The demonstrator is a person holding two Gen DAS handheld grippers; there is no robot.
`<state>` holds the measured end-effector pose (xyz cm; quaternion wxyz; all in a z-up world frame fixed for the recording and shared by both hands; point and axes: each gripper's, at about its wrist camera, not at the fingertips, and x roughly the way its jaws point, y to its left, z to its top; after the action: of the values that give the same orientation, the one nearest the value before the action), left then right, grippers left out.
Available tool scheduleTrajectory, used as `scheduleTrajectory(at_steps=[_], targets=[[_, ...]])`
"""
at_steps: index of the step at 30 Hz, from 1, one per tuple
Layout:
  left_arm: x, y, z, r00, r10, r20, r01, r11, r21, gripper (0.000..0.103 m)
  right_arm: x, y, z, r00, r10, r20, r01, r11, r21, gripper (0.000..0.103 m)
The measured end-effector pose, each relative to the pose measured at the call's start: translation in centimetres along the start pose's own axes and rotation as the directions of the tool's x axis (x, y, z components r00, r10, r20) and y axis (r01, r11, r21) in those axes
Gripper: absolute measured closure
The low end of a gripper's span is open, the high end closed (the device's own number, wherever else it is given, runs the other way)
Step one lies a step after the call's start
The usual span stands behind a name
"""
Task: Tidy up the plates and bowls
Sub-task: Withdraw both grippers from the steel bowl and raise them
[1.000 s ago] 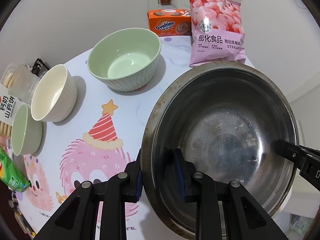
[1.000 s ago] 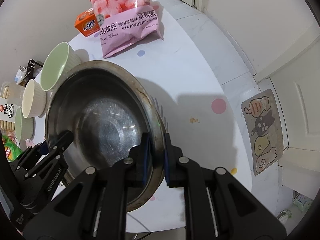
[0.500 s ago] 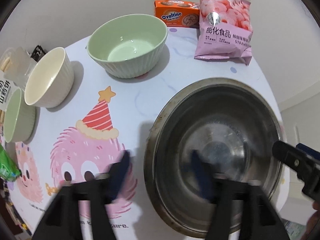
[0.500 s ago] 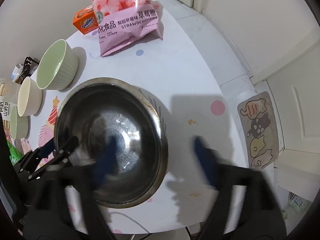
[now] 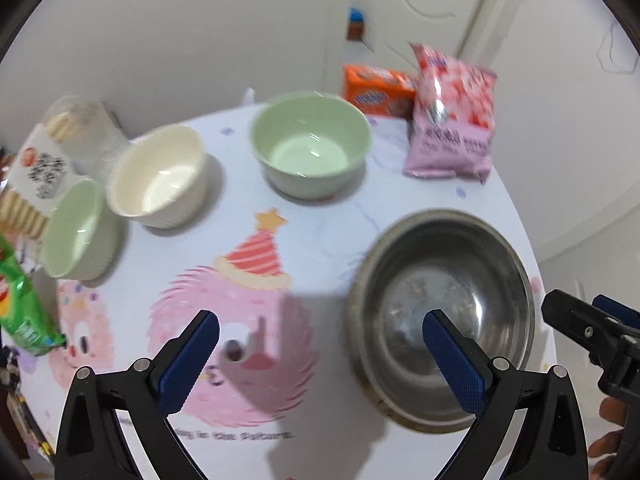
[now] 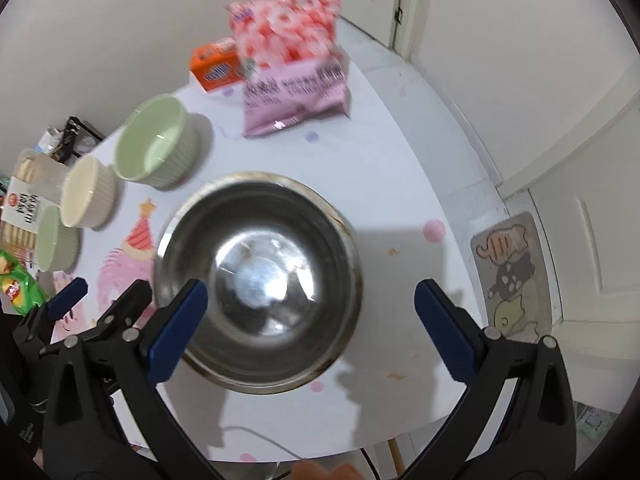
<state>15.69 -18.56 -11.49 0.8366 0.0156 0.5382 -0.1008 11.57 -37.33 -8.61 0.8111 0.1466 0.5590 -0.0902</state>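
Grippers both unloaded: left gripper (image 5: 320, 354) and right gripper (image 6: 310, 324) have jaws opening, gripping nothing. Round stainless-steel bowl (image 6: 260, 280) sits on the white printed tablecloth (image 5: 304, 216) directly beneath the right gripper. Large ribbed pale-green bowl (image 5: 310, 144) lies ahead of the left gripper, the nearer one.

The round white tabletop (image 5: 328, 232) and shiny metal bowl (image 5: 440, 312) are seen from above, close, by both views.

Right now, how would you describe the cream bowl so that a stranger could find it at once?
Start at the round table with the pink cartoon cloth. Along its left side three ribbed bowls stand in a row; the cream bowl is the middle one. The large green bowl and small green bowl beside it are green; only it is off-white.
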Motion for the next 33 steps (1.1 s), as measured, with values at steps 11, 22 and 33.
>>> scheduleTrajectory(at_steps=[11, 22, 33], targets=[[-7.6, 6.0, -1.2, 0.987, 0.097, 0.124, -0.086, 0.992, -0.089, 0.0, -5.1, 8.5, -0.6, 0.994, 0.066, 0.092, -0.05, 0.986, -0.16, 0.0], [-12.1, 12.9, -4.3, 0.96, 0.223, 0.167, -0.185, 0.959, -0.216, 0.0, -7.8, 15.1, -3.7, 0.979, 0.037, 0.199, 0.027, 0.951, -0.308, 0.0], [-13.6, 15.4, -5.8, 0.954, 0.238, 0.185, -0.194, 0.955, -0.226, 0.0, -8.7, 18.1, -6.0, 0.965, 0.02, 0.262, 0.072, 0.937, -0.341, 0.0]])
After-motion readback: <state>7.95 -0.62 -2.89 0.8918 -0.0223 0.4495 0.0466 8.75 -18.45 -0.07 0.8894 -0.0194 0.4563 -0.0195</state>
